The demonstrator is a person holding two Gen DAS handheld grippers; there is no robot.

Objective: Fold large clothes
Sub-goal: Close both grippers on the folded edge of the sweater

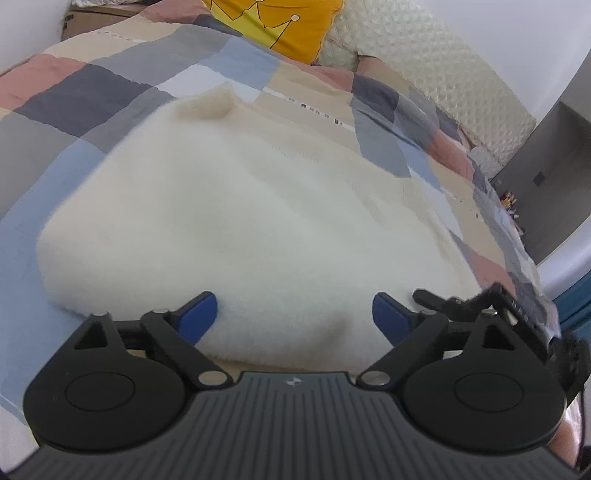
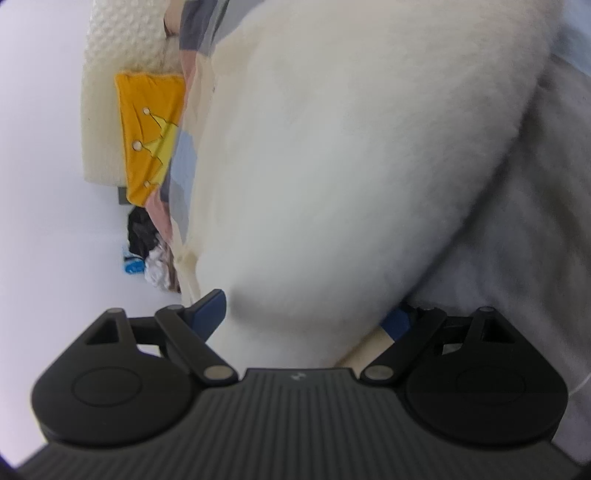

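A fluffy cream sweater (image 1: pixel 240 221) lies folded into a thick pad on the patchwork quilt (image 1: pixel 92 92), its ribbed collar at the far end. In the left wrist view my left gripper (image 1: pixel 295 317) is open, and its blue pads (image 1: pixel 199 317) stand wide apart on either side of the sweater's near edge. The right wrist view is rolled on its side. There my right gripper (image 2: pixel 303 317) is open too, with a bulging fold of the sweater (image 2: pixel 332 166) between its fingers. The sweater partly hides the right-hand pad (image 2: pixel 399 321).
A yellow pillow (image 1: pixel 280 22) with a crown drawing leans on the cream quilted headboard (image 1: pixel 424 62). A grey cabinet (image 1: pixel 546 155) stands past the bed's right edge. The other gripper's black frame (image 1: pixel 480 302) shows low at the right. Dark clutter (image 2: pixel 142 229) lies by the white wall.
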